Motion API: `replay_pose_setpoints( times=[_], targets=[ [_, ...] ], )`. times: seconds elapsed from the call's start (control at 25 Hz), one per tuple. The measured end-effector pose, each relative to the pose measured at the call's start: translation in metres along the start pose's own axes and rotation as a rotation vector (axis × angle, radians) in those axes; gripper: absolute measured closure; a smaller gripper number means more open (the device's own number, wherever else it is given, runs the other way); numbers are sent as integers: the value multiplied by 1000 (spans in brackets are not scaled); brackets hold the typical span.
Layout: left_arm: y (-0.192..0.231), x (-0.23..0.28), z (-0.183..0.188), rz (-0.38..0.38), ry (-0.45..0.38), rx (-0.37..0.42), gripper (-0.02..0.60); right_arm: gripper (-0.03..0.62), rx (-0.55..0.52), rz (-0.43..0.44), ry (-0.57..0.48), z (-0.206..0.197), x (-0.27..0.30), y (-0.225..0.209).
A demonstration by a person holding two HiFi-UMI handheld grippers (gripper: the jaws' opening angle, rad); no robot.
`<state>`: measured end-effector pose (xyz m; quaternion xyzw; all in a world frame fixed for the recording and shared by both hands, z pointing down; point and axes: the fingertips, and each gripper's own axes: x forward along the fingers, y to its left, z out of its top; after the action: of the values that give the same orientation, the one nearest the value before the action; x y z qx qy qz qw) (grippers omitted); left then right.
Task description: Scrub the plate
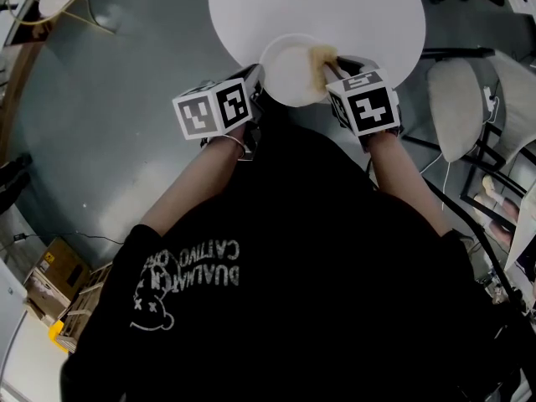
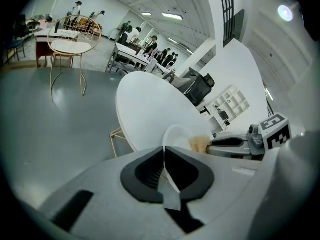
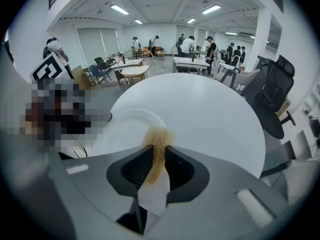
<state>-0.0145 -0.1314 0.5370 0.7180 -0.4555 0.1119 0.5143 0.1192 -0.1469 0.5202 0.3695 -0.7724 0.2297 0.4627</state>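
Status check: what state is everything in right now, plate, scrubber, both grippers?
Left gripper: shut on the plate rim.
Right gripper: shut on the sponge.
Plate: at the table near edge, held by its rim.
Sponge: tan, over the plate's right side.

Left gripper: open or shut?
Shut: the left gripper pinches the plate by its rim, jaws together on it in its own view.

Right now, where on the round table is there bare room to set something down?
The white table is bare beyond the plate, out to its far rim, and to both sides there. It is crowded only at the near edge, where the left tool pinches the plate's rim and the right tool holds the sponge at the plate.
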Motion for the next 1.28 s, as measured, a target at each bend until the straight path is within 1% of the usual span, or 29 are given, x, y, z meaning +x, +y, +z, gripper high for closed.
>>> replay_pose_setpoints(
  times=[0.2, 0.36, 0.48, 0.6, 0.84, 0.92, 0.96, 1.0, 1.08, 1.2, 1.28],
  targets=[
    [-4, -1, 1, -12, -9, 3, 570, 510, 32, -29, -11, -3, -8, -10],
    [-7, -1, -2, -20, -13, -7, 571, 511, 35, -49, -14, -5, -14, -14],
    [-8, -1, -3, -39, -27, -46, 571, 513, 47, -67, -15, -5, -20, -21],
    [-6, 0, -3, -51, -39, -75, 572, 517, 58, -100, -43, 1, -26, -31],
    [-2, 0, -2, -38, -40, -58, 572, 519, -2, -151, -63, 16, -35, -34],
    [-2, 0, -1, -37, -46, -56, 572, 518, -25, -157, -99, 25, -39, -30],
    [-2, 0, 0, -36, -51, -57, 572, 517, -32, -141, -132, 32, -40, -25],
    [-2, 0, 0, -37, -57, -58, 572, 517, -30, -106, -171, 39, -41, -17],
    [-1, 0, 1, -45, -70, -59, 572, 517, 19, 2, -237, 49, -38, 4],
    [-3, 1, 0, -60, -75, -59, 572, 517, 116, 155, -270, 54, -29, 34],
    [-4, 2, -1, -62, -79, -59, 572, 517, 107, 220, -268, 54, -22, 51]
  ],
)
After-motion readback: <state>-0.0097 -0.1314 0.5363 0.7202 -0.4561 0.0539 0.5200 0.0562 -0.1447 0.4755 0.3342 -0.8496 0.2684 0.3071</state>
